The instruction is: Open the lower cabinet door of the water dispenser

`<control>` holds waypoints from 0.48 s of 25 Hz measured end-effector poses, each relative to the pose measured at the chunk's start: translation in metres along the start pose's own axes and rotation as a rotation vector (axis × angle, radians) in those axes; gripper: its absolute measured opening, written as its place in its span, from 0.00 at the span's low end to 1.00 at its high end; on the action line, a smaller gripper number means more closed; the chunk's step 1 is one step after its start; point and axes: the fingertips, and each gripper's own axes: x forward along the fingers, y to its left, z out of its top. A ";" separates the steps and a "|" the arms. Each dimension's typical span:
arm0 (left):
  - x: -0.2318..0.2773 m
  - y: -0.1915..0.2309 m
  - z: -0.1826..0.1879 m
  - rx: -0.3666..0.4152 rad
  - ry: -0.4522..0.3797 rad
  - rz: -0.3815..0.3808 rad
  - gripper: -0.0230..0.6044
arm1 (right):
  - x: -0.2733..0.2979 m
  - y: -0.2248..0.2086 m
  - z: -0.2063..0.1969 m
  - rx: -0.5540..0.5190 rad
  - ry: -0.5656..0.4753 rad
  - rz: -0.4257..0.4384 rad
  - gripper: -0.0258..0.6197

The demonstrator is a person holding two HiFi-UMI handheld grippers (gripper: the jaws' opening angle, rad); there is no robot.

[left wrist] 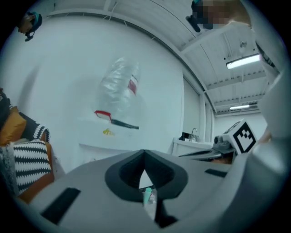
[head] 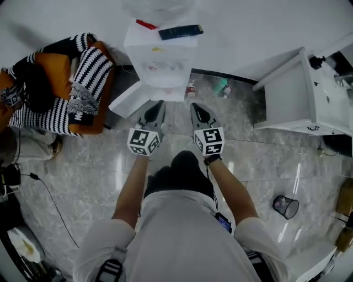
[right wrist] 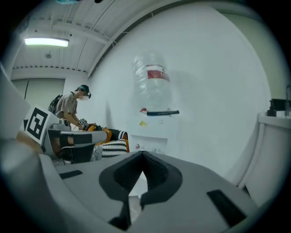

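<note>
In the head view the water dispenser (head: 160, 58) stands against the white wall at 12 o'clock, its clear bottle (head: 161, 7) on top. A red-and-dark tool (head: 180, 31) lies on its upper ledge. The lower cabinet door (head: 130, 99) juts from the dispenser's foot toward 8 o'clock, swung out over the marble floor (head: 83, 165).

The left claw (head: 159, 104) and right claw (head: 194, 106) are held side by side just below the dispenser, near each other but apart. Both point toward 12 o'clock, and neither touches the door.

In the left gripper view the left claw (left wrist: 144, 153) has its tips together on nothing. Only a small teal bottle (left wrist: 146, 195) on the floor shows through the gap lower down. The dispenser's bottle (left wrist: 119, 88) hangs ahead at 11 o'clock, and the right claw's marker cube (left wrist: 244, 136) sits at 3 o'clock.

In the right gripper view the right claw (right wrist: 143, 154) is likewise closed and empty. The dispenser (right wrist: 154, 127) is at 12 o'clock.

An orange armchair (head: 52, 71) with striped cushions (head: 91, 63) sits at 10 o'clock of the head view. A white bench unit (head: 300, 93) stands at 2 o'clock and a wire bin (head: 285, 206) at 4 o'clock. Another person (right wrist: 72, 107) stands at 9 o'clock in the right gripper view.
</note>
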 end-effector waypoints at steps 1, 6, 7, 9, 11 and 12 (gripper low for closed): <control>-0.001 -0.007 0.026 0.001 -0.002 -0.002 0.05 | -0.013 -0.001 0.024 0.011 0.000 -0.010 0.05; -0.010 -0.039 0.142 -0.013 0.007 0.030 0.05 | -0.070 0.004 0.138 -0.005 -0.012 -0.006 0.05; -0.012 -0.047 0.164 -0.018 0.001 0.029 0.05 | -0.081 0.005 0.158 -0.005 -0.018 0.001 0.05; -0.016 -0.064 0.205 -0.020 -0.021 0.013 0.05 | -0.098 0.007 0.194 -0.004 -0.024 0.014 0.05; -0.024 -0.077 0.235 -0.015 -0.037 0.003 0.05 | -0.112 0.011 0.225 -0.027 -0.040 0.015 0.05; -0.029 -0.083 0.246 -0.011 -0.040 0.002 0.05 | -0.119 0.015 0.238 -0.045 -0.054 0.014 0.05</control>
